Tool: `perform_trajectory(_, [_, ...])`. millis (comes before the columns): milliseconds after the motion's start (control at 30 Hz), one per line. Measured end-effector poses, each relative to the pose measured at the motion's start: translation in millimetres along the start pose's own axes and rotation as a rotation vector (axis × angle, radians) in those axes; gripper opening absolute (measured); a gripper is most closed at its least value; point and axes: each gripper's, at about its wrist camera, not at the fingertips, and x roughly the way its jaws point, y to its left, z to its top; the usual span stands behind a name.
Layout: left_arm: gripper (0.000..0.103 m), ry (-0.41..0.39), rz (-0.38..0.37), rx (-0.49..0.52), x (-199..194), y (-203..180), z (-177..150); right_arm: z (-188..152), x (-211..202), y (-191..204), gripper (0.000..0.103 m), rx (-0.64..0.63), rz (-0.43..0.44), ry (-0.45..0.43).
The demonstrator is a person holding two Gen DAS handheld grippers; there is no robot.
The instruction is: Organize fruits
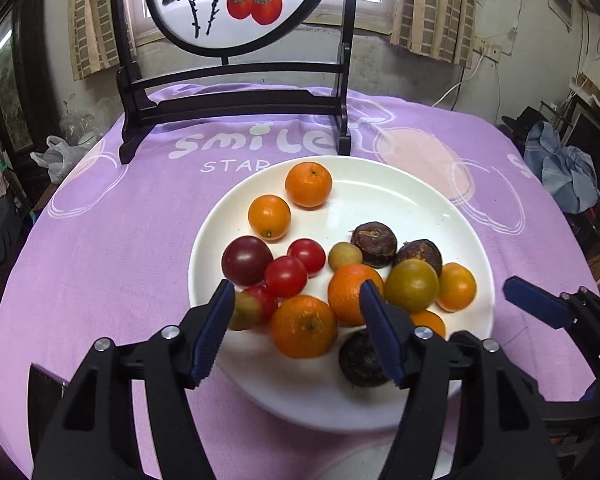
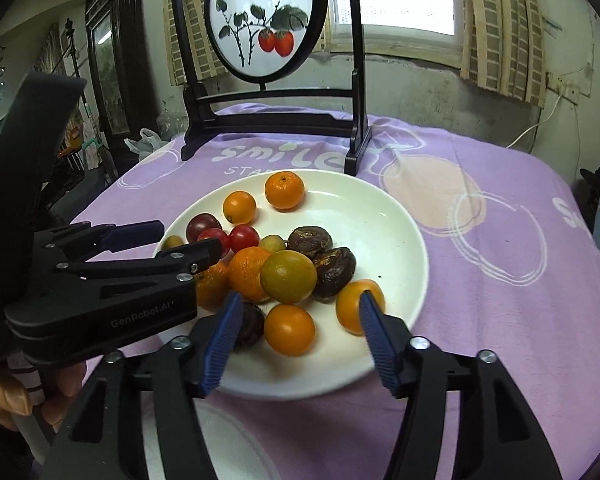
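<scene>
The left tongs [image 1: 296, 320] hang open over the near side of the white plate [image 1: 380, 184], gripping nothing. The fruits [image 1: 304, 326], oranges, red tomatoes and dark brown ones, lie heaped on that plate on the purple-clothed counter [image 1: 112, 248]. The right tongs [image 2: 298, 330] likewise stand open and empty above the plate's near edge.

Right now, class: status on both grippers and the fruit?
Both hand-held grippers open, empty: left, right. Fruit piled on white plate. Nothing in the way.
</scene>
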Motion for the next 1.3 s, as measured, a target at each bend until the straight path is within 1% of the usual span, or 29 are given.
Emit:
perform_trajectory(100, [0.069, -0.024, 0.003, 0.009, -16.2, -3.4, -10.4, -9.1, -17.0, -0.6, 0.074, 0.001, -0.007, -0.007])
perform_trajectory(167, [0.072, -0.037, 0.008, 0.018, -28.9, -5.8, -19.0, -17.2, -25.1, -1.4, 0.081, 0.006, -0.017, -0.004])
perform_trajectory(267, [0.074, -0.051, -0.005, 0.021, -46.0, -7.8, -30.9, -33.4, -35.2, -3.4, 0.089, 0.025, -0.022, 0.006])
perform_trajectory(367, [0.079, -0.072, -0.010, 0.036, -64.2, -11.4, -46.2, -50.6, -43.7, -4.9, 0.094, 0.031, -0.044, 0.021])
perform_trajectory(433, [0.084, -0.085, -0.006, 0.046, -74.7, -13.2, -57.4, -61.7, -50.4, -6.5, 0.096, 0.045, -0.054, 0.021])
perform_trajectory(533, [0.088, -0.091, -0.012, 0.048, -86.5, -14.6, -75.0, -76.4, -59.3, -8.8, 0.096, 0.068, -0.053, 0.018])
perform_trajectory(633, [0.092, -0.076, -0.013, 0.052, -90.5, -15.0, -92.5, -90.3, -63.7, -9.5, 0.099, 0.079, -0.057, 0.017])
perform_trajectory(767, [0.094, -0.049, -0.001, 0.073, -87.4, -15.8, -113.2, -105.9, -60.8, -10.7, 0.099, 0.090, -0.048, 0.032])
perform_trajectory(867, [0.095, -0.031, 0.015, 0.069, -80.5, -14.8, -125.6, -113.0, -56.9, -13.3, 0.099, 0.100, -0.047, 0.042])
perform_trajectory(967, [0.095, -0.045, 0.016, 0.056, -76.6, -14.7, -131.7, -117.5, -55.8, -14.7, 0.099, 0.099, -0.065, 0.048])
perform_trajectory(1067, [0.095, -0.032, 0.005, 0.062, -71.1, -16.3, -134.5, -118.5, -57.5, -12.1, 0.099, 0.079, -0.082, 0.036])
perform_trajectory(1300, [0.095, -0.024, -0.008, 0.042, -67.0, -12.8, -136.8, -121.0, -54.3, -6.9, 0.099, 0.041, -0.116, 0.047])
